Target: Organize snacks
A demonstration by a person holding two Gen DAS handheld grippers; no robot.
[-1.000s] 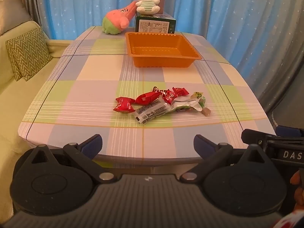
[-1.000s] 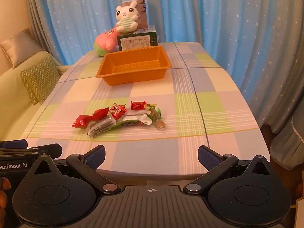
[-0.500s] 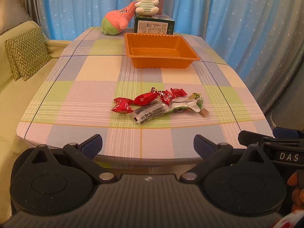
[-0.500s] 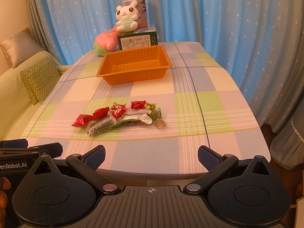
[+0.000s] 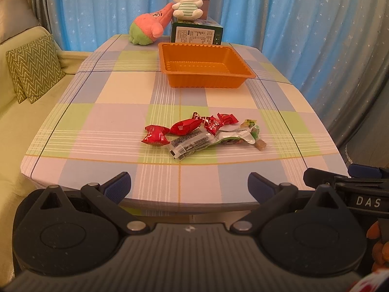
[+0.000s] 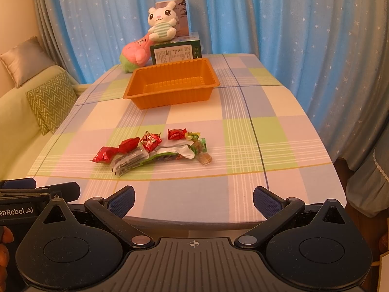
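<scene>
Left hand-held gripper: jaws spread wide, nothing between them, held just short of the near edge of the worktop. Right hand-held gripper: likewise spread wide and holding nothing, also at the near edge. Each unit shows at the side of the other's view, so the two sit side by side.

Snacks: one loose cluster on the worktop's near half, well apart from both grippers. Contents noted:
- red candies, several, at the left and rear of the cluster
- silver packet, lying flat at the front, touching the red candies
- green-and-white packet, flat, to the right of the silver one and overlapping it
- brown candy, at the right end, just beside the green-and-white packet

Tray: orange, upright, on the far half of the worktop, well apart from the snacks. Its inside holds no item.

Behind the tray: box with a white bunny toy seated on top; pink-and-green plush lying to the left of the box. Sofa with zigzag cushion along the worktop's left side. Blue curtains behind.
</scene>
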